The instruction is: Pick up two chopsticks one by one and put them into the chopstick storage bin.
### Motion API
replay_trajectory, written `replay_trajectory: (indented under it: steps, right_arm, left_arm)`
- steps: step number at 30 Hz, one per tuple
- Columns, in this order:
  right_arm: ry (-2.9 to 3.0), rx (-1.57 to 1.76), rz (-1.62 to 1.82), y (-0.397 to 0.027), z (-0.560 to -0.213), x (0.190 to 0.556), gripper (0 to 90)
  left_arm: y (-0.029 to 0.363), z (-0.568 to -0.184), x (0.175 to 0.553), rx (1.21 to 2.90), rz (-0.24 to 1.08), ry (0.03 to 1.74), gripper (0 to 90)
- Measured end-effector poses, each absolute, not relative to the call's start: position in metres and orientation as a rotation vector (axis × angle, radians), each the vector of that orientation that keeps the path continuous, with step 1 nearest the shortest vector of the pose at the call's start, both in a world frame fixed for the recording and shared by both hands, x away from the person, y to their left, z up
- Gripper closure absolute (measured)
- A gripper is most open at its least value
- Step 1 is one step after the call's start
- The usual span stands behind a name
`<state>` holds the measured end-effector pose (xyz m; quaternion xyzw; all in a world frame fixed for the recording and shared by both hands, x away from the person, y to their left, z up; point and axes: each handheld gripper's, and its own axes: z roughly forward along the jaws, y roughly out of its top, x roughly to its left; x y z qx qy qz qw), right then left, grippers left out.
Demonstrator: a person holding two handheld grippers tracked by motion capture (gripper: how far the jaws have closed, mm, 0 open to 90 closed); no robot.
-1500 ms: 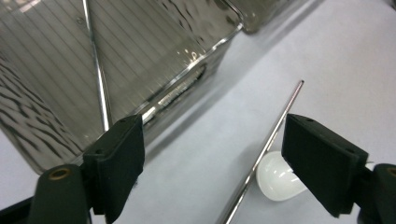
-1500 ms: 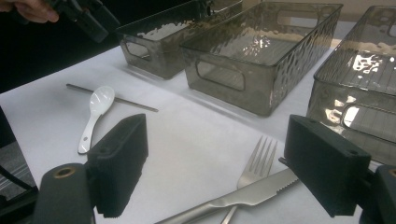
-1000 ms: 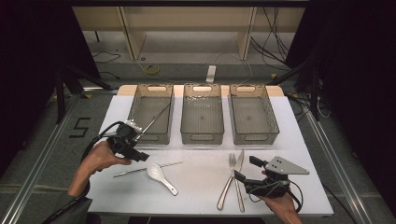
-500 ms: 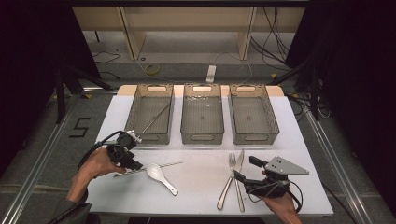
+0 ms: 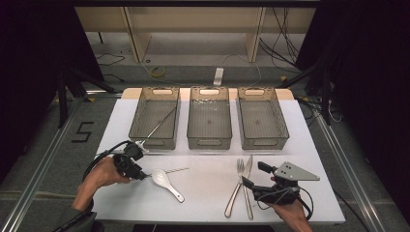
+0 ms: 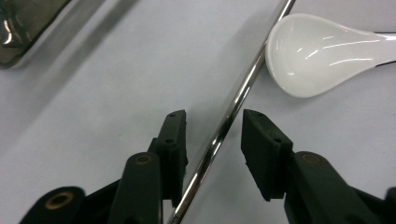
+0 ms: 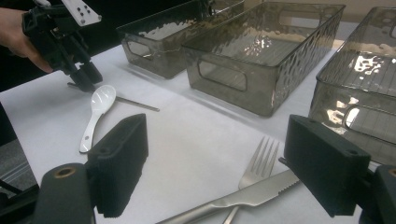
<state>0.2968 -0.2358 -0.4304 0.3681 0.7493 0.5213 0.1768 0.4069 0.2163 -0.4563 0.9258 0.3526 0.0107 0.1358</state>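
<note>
Lying between the closing, not-yet-touching left gripper (image 6: 212, 149) jaws: a thin, mirror-bright metal rod (image 6: 233, 105) (straight).

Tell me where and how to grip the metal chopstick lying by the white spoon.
Probably grip the chopstick on its bare shaft, clear of the spoon, coming straight down from above. It lies flat and thin on the table, so the jaws must straddle it crosswise. The left gripper already does; its jaws have just been closing, pads not yet touching.
</note>
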Motion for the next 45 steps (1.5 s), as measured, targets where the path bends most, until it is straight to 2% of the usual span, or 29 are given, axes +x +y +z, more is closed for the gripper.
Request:
replay_trajectory:
  steps: [13,28,45]
  right_arm:
    - [2.124,1.041,1.472,-0.2359,-0.4306,0.2972,22.8]
    - [2.125,1.044,1.469,-0.2346,-0.4309,0.2975,23.0]
    - [2.123,1.049,1.469,-0.2348,-0.4310,0.2979,23.1]
  left_arm:
    - [0.2145,-0.4624,0.4072,2.721,0.009,0.967,71.8]
    - [0.2098,-0.4628,0.4072,2.762,0.017,0.954,72.5]
    - [0.2111,-0.4636,0.4062,2.762,0.022,0.890,83.7]
